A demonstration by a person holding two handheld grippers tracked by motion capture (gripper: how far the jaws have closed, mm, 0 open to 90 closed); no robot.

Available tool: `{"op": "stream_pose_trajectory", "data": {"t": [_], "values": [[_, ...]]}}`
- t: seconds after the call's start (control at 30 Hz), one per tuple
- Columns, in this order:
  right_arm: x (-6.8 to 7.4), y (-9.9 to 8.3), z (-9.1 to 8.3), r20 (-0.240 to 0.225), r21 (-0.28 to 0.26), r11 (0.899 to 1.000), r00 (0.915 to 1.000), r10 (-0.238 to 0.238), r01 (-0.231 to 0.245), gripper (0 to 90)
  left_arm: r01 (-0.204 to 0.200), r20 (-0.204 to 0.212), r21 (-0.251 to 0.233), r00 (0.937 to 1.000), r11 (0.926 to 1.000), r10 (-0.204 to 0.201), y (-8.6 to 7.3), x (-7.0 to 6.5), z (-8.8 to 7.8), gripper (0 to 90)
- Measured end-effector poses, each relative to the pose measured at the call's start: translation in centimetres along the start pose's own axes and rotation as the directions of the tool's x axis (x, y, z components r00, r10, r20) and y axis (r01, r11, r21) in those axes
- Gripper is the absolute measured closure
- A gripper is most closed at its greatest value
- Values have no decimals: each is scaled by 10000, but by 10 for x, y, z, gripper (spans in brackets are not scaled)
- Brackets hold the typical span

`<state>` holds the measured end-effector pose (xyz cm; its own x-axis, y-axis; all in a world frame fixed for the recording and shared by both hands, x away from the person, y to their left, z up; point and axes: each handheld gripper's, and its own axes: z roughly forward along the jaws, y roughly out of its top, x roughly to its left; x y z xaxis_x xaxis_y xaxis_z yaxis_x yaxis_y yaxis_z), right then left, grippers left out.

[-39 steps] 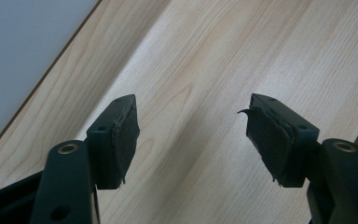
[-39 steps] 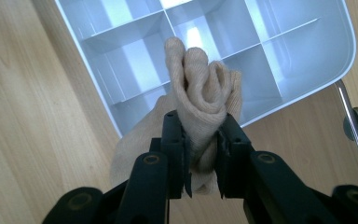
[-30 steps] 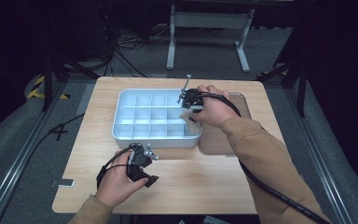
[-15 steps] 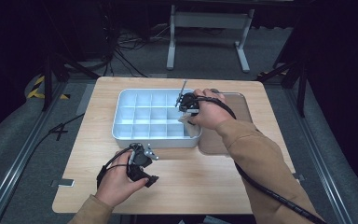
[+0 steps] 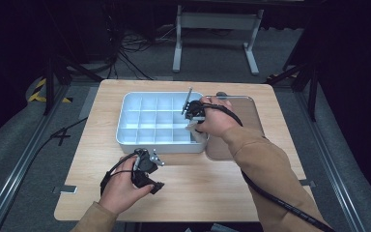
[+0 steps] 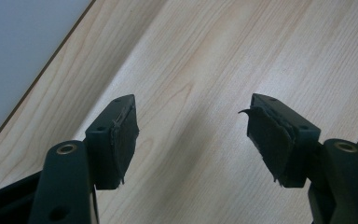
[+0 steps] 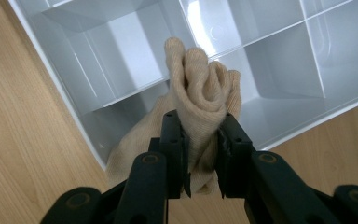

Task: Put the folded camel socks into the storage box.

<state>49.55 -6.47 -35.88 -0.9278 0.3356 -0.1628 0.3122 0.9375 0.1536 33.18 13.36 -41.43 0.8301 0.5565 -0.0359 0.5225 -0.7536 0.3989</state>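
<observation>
A pale grey tray (image 5: 125,137) split into several compartments stands in the middle of the wooden table. My right gripper (image 5: 192,121) hangs over its near right corner, shut on a bunched beige cloth (image 5: 193,127). In the right gripper view the cloth (image 7: 200,79) bulges up past the gripper (image 7: 200,122), and its lower end hangs at the tray's corner compartment (image 7: 121,126). My left gripper (image 5: 155,171) is held low over the table in front of the tray. In the left gripper view the gripper (image 6: 191,130) stands open over bare wood.
A flat brown mat (image 5: 251,116) lies against the tray's right side. A thin metal rod (image 5: 189,96) stands up by the right hand. Cables trail from both grippers toward the near table edge. Dark floor and stand legs (image 5: 212,29) lie beyond the table.
My right hand has sunk a little toward the tray's near right corner with the cloth still in its jaws. The left hand has stayed where it was.
</observation>
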Motion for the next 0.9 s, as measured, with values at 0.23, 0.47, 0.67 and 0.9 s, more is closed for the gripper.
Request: {"op": "stream_pose_trajectory", "data": {"t": [0.23, 0.47, 0.67, 0.9], "values": [[2, 0, 10, -130, 136, 9999, 9999, 47, -45, 750, 41, 12, -10, 10000, 10000, -41, 0, 0, 0, 340], [3, 0, 19, -193, 323, 9995, 9998, 69, -62, 750, 46, 28, 27, 10000, 10000, -46, 0, 0, 1, 339], [6, 1, 26, -227, 593, 9982, 9997, 56, -43, 750, 23, 22, 28, 10000, 10000, -23, 0, 0, 1, 339], [6, 2, 39, -451, 740, 9972, 9989, 152, -118, 751, 19, 32, 15, 10000, 10000, -19, 0, -1, 2, 339]]}}
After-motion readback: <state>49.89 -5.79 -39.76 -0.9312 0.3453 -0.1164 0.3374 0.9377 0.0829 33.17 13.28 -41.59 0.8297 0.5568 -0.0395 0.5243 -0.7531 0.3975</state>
